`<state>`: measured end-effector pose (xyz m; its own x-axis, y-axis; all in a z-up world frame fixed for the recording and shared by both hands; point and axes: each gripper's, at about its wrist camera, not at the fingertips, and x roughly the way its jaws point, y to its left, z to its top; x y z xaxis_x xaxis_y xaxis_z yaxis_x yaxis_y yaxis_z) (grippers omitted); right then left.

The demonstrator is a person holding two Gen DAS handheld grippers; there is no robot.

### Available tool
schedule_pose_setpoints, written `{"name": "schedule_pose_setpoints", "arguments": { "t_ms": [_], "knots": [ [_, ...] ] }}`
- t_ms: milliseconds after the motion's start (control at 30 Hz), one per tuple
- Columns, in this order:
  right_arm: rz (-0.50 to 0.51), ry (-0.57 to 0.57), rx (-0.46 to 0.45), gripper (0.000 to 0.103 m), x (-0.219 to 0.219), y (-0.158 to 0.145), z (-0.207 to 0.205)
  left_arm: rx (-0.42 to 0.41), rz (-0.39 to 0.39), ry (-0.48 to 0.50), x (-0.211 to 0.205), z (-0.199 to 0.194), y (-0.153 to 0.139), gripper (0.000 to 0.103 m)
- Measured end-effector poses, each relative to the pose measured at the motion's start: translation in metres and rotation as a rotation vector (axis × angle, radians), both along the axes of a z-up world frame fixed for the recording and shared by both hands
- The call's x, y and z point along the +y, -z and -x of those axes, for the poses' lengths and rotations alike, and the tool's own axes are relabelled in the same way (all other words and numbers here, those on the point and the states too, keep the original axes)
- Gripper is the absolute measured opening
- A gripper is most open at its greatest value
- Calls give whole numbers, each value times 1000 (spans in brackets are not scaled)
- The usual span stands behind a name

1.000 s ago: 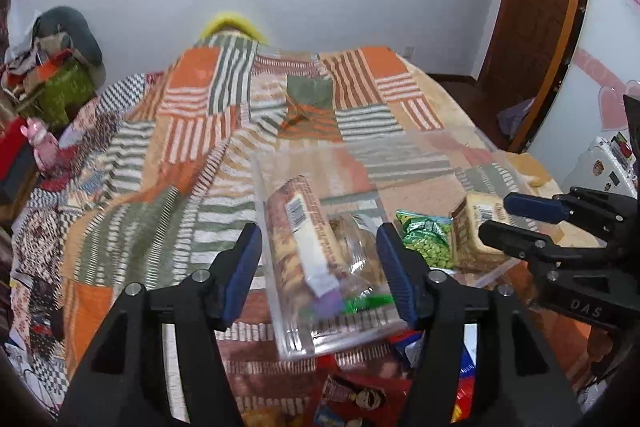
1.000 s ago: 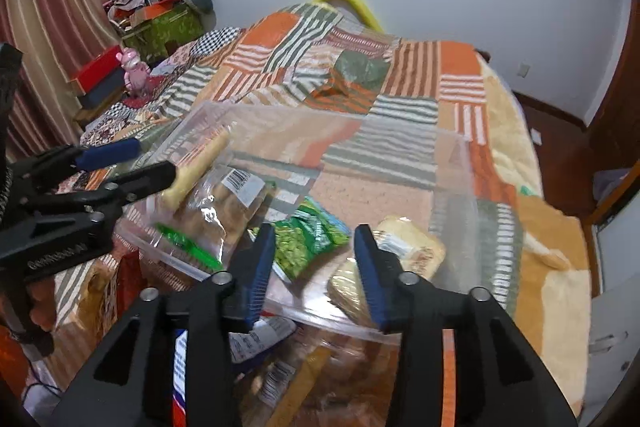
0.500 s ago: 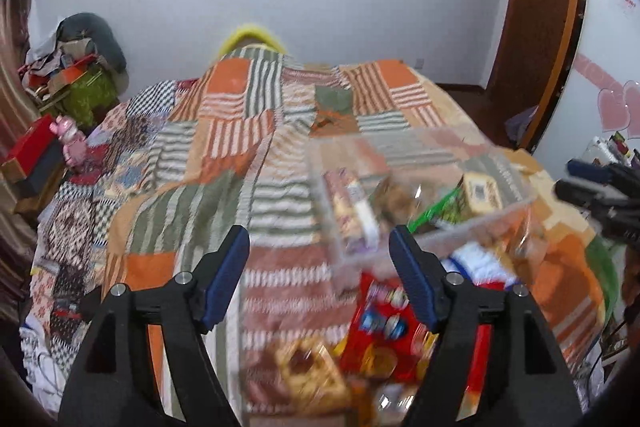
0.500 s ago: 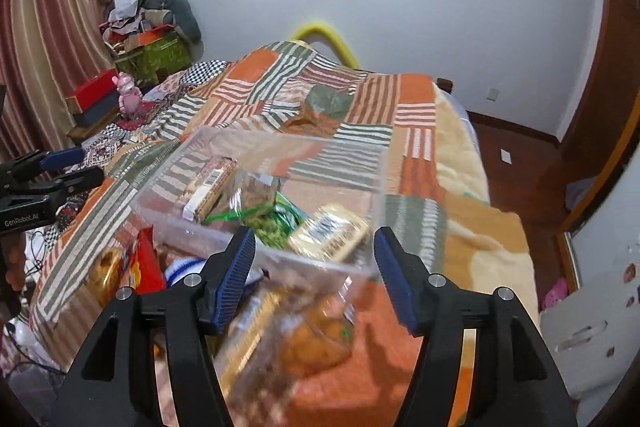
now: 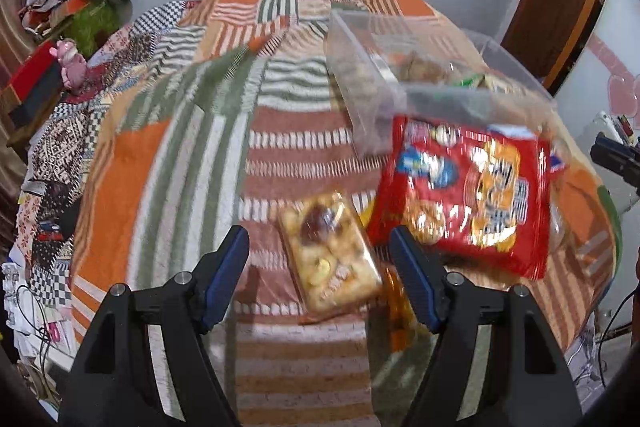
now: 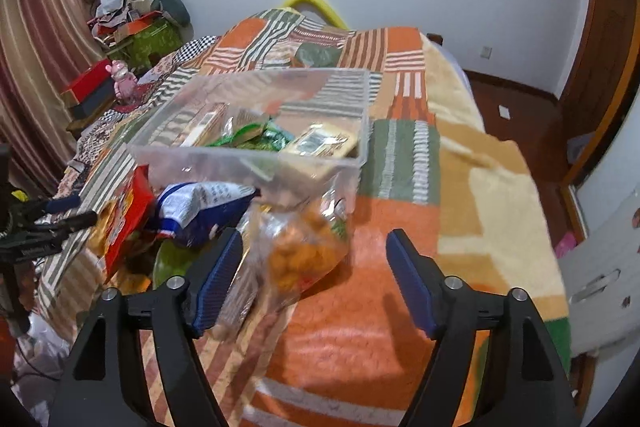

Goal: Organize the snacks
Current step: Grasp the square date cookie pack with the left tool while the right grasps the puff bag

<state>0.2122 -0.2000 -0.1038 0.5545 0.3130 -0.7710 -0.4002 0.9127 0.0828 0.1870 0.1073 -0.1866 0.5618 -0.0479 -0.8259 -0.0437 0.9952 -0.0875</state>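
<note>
Left wrist view: the left claw (image 5: 320,277) stands wide open and holds nothing, poised above a yellow biscuit packet (image 5: 330,259) lying on the patchwork bed (image 5: 160,147), with a red snack bag (image 5: 468,195) just beside it and the clear plastic bin (image 5: 368,79) behind, partly blurred. Right wrist view: the right claw (image 6: 314,279) is likewise spread wide and empty over the bed, a clear bag of orange snacks (image 6: 304,251) near its left finger, a blue-and-white bag (image 6: 204,207) beside that, and the bin holding several packets beyond.

Snack packets (image 6: 316,143) lie in bin (image 6: 256,163); chip bag (image 6: 300,255) before it.
</note>
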Motion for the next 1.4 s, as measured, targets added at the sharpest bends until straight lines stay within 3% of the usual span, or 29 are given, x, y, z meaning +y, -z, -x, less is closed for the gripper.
{"name": "schedule_pose_setpoints", "arguments": {
  "t_ms": [100,333,567,633,733,767,867,933,1400],
  "knots": [
    [7,-10,6,82,8,7,0,14,2,9,-5,-1,10,72],
    [52,9,79,82,17,43,-8,49,-5,-17,-2,-8,34,72],
    [45,55,59,82,10,42,-18,40,5,-50,8,-14,45,72],
    [54,56,61,82,12,45,-21,26,6,-52,8,-15,45,69],
    [60,68,57,82,13,48,-23,12,5,-35,5,-16,45,51],
    [59,77,54,81,12,48,-24,9,7,-32,5,-16,44,45],
    [37,91,66,78,8,50,-28,1,6,-36,5,-15,43,45],
    [31,90,82,66,8,52,-30,-1,7,-41,5,-13,41,44],
    [12,103,33,53,-10,35,-10,-103,-15,-72,12,7,-5,44]
  ]
}}
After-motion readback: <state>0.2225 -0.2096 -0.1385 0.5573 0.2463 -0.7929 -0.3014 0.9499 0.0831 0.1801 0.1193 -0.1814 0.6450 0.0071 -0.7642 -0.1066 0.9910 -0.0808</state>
